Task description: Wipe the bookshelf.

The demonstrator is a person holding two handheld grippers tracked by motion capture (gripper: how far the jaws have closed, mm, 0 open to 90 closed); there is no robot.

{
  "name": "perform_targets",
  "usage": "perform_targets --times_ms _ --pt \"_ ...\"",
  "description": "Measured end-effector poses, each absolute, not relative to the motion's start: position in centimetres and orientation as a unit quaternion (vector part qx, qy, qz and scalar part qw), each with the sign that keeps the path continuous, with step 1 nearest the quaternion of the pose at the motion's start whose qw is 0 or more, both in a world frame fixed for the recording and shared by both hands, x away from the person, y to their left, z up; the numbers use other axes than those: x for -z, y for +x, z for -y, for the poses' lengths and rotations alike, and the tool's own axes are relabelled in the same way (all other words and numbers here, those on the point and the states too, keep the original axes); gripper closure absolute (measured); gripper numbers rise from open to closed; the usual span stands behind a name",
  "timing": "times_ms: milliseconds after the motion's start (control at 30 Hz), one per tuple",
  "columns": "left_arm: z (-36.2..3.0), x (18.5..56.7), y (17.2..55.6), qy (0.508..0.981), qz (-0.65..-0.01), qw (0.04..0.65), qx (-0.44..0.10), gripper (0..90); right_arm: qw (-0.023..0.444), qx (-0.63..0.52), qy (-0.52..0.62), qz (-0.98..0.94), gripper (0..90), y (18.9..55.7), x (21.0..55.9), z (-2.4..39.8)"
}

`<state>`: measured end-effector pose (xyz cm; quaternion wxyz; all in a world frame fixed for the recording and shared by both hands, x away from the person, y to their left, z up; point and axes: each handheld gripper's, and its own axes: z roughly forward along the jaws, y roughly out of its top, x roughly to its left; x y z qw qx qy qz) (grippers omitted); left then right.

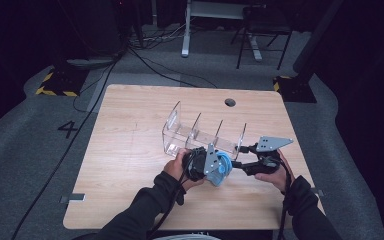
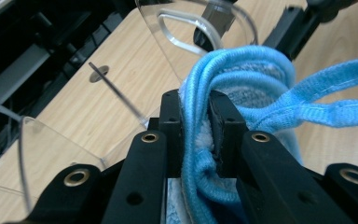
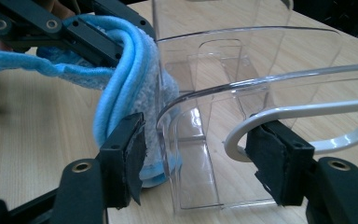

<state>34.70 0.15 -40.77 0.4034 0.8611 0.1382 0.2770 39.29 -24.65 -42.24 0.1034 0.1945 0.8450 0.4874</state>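
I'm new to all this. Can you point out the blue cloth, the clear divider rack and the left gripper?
blue cloth [image 2: 261,70]: left gripper view, its corded edge.
clear divider rack [image 1: 180,131]: high view, its left compartment wall.
left gripper [image 2: 196,122]: left gripper view, between its tips.

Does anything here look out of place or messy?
Slightly: the blue cloth, clamped in the left gripper, is bunched, with a loose strap trailing sideways. The clear rack stands upright and unbroken.

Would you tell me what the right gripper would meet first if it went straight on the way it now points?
Probably the clear acrylic divider rack: its near end panel already stands between the right gripper's open jaws, beside the rolled light-blue terry cloth.
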Motion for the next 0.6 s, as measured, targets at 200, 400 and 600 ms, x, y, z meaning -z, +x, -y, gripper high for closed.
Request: perform_targets --times_ms 200,400,600 --pt "0.2 40.8 33.9 0.863 -0.126 0.402 -0.277 77.8 0.109 -0.476 0.185 -0.853 37.3 38.4 42.1 24.0" --pt "-0.1 40.7 33.4 0.866 -0.117 0.388 -0.292 77.8 0.115 -0.476 0.179 -0.853 44.6 38.2 42.1 24.0" --pt "-1.6 40.7 32.6 0.868 -0.114 0.369 -0.31 77.8 0.126 -0.479 0.177 -0.851 43.9 37.8 42.4 23.4"
